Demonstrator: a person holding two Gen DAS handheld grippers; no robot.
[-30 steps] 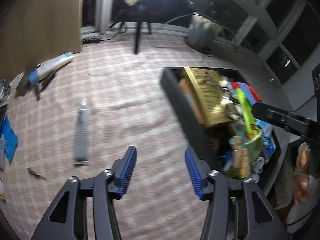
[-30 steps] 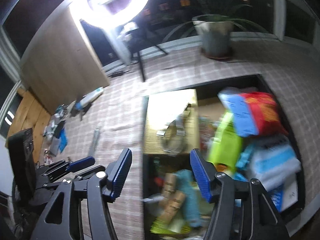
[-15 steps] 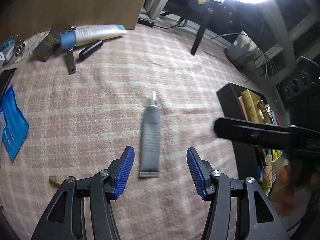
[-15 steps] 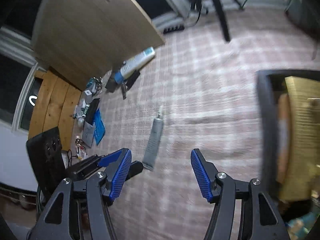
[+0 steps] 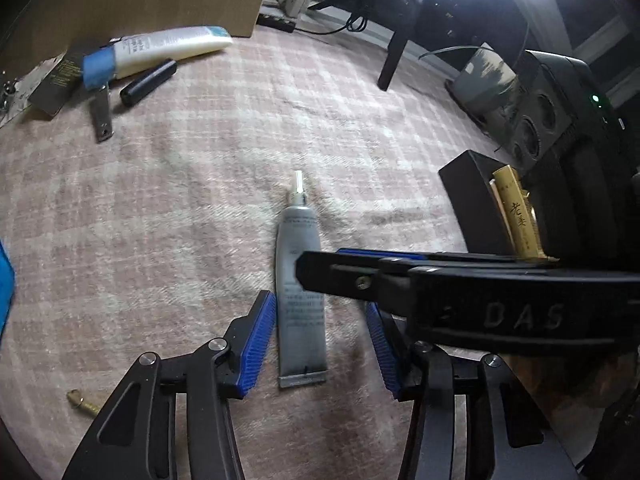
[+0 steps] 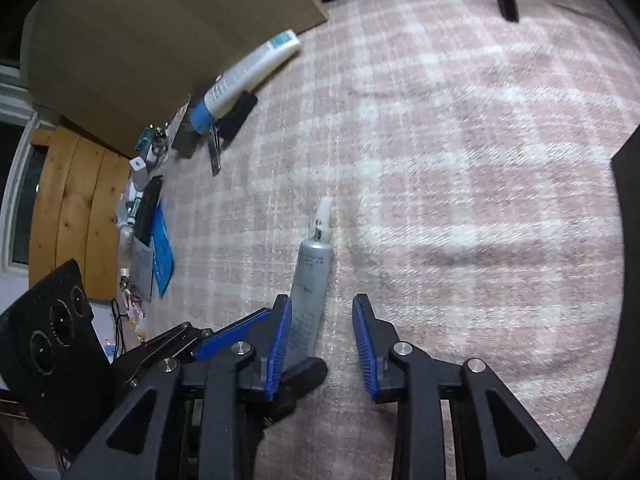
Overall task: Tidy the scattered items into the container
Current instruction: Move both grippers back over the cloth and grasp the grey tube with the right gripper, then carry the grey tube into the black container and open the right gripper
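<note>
Left wrist view: our left gripper (image 5: 322,340) straddles the grey tube (image 5: 301,300) lying flat on the checked cloth (image 5: 160,200); the jaws are closing, pads not yet touching it. Our right gripper (image 6: 320,344) is also closing, with the tube beside its left pad. The container (image 5: 472,204), at right, already holds items. A white tube (image 5: 160,50) and small objects remain far left. Open cloth lies between; our grippers crowd each other.

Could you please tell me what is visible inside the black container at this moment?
Only a gold box stands up inside the black container; the right tool and its arm hide the rest.
</note>
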